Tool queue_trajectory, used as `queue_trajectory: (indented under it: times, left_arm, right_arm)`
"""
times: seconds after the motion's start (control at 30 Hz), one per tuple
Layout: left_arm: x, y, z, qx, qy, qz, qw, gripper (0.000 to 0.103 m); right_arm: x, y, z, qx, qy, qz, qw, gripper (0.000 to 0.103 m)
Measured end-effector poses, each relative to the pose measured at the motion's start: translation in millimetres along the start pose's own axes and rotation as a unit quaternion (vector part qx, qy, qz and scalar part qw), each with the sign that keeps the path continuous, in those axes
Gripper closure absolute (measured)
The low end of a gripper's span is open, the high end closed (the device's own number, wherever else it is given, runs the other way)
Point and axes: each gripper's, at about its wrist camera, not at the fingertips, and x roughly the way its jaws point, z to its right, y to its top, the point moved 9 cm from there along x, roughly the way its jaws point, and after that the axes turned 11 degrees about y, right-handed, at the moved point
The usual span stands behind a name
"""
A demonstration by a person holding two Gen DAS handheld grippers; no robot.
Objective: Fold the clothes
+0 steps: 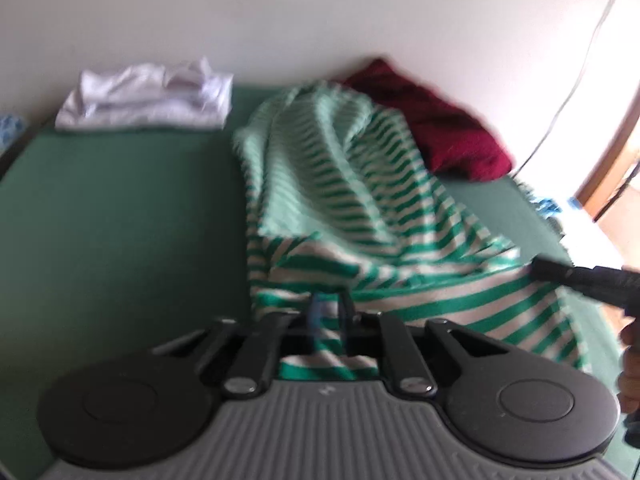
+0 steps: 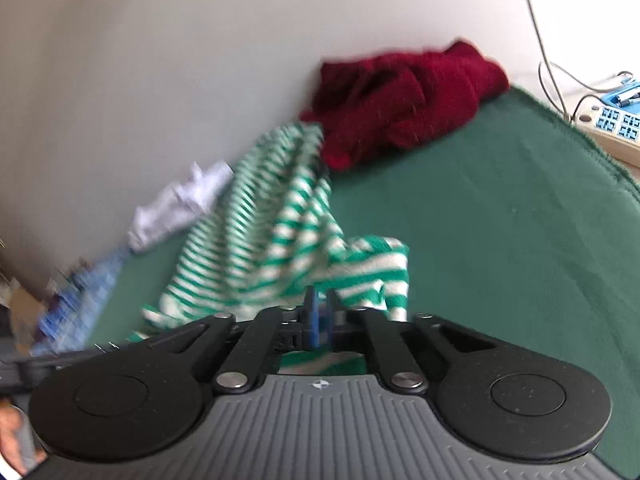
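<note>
A green-and-white striped garment (image 1: 360, 216) lies stretched over the green cloth-covered table (image 1: 120, 220); it also shows in the right wrist view (image 2: 288, 240). My left gripper (image 1: 328, 304) is shut on its near edge. My right gripper (image 2: 320, 304) is shut on another edge of the striped garment, and it enters the left wrist view from the right (image 1: 538, 266). The cloth is lifted between the two grippers. Both views are blurred.
A folded white garment (image 1: 148, 96) lies at the back left by the wall, also seen in the right wrist view (image 2: 180, 204). A crumpled dark red garment (image 1: 432, 120) (image 2: 400, 100) lies at the back. A power strip (image 2: 604, 116) and cable sit beyond the table's right edge.
</note>
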Motion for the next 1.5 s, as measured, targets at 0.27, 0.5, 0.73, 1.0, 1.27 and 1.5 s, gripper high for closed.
queue_trajectory:
  times: [0.27,0.5,0.73,1.0,1.27,1.5]
  left_arm:
    - [-9.1,0.9,7.7,0.055,0.035,0.026,0.9975,0.057]
    - [-42.8,58.7,20.6,0.118,-0.015,0.059,0.9911,0.048]
    - [-17.4,119.3,57.8,0.154,-0.034,0.091,0.9832,0.021]
    - [39.7,114.2,72.1,0.015,-0.041,0.028,0.9987,0.003]
    - [74.4,96.0,101.2,0.034,0.020,-0.007,0.9992,0.001]
    - [99.2,79.8,90.9,-0.024,0.013,-0.070,0.9971,0.013]
  right_arm:
    - [13.3,-13.2,-0.4,-0.021,-0.021,-0.088,0.996,0.093]
    - [3.5,116.3,-34.0,-0.097,-0.037,-0.137,0.985,0.075]
    - [73.2,208.3,-73.1,-0.132,-0.046,-0.156,0.978,0.054]
    - [183.8,192.1,-52.1,-0.130,-0.077,-0.184,0.971,0.036]
    - [254.8,167.4,-5.0,-0.092,-0.120,-0.233,0.961,0.036]
    - [281.9,167.1,3.6,-0.070,-0.117,-0.231,0.963,0.053]
